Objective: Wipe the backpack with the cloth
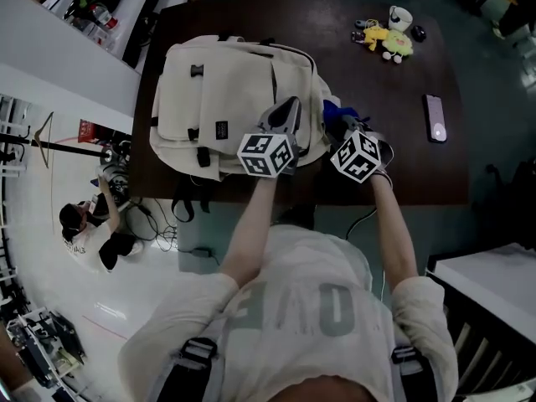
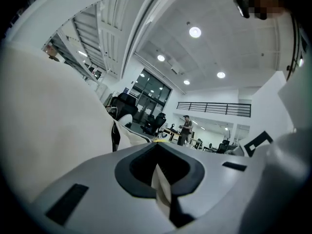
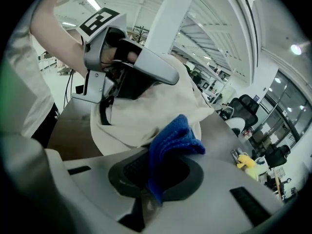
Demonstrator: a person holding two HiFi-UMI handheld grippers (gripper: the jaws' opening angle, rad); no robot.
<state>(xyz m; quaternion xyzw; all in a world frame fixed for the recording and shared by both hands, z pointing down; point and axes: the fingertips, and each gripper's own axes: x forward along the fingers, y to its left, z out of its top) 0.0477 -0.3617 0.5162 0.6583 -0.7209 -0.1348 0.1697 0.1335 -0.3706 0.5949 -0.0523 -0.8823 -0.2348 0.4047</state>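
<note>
The backpack (image 1: 222,99) is being pinched at four o'clock by the left gripper (image 2: 161,186); the cloth (image 3: 171,143), clamped by the right gripper (image 3: 148,191), is seemingly being readied for wiping.

Backpack (image 1: 226,99): cream woven cloth, matt, slightly coarse; buckles (image 1: 197,70) black plastic. Cloth (image 3: 170,143): blue, nubby terry-type pile, soft-looking, matt. Table (image 1: 377,82): dark brown, smooth, low sheen, wood-look. Left gripper (image 2: 161,179) & right gripper (image 3: 156,179): grey plastic shells, smooth, matt, w/ black ribbed inserts round the jaws. Phone (image 1: 435,117): glossy face. Toy (image 1: 394,40): yellow plush, fuzzy.
</note>
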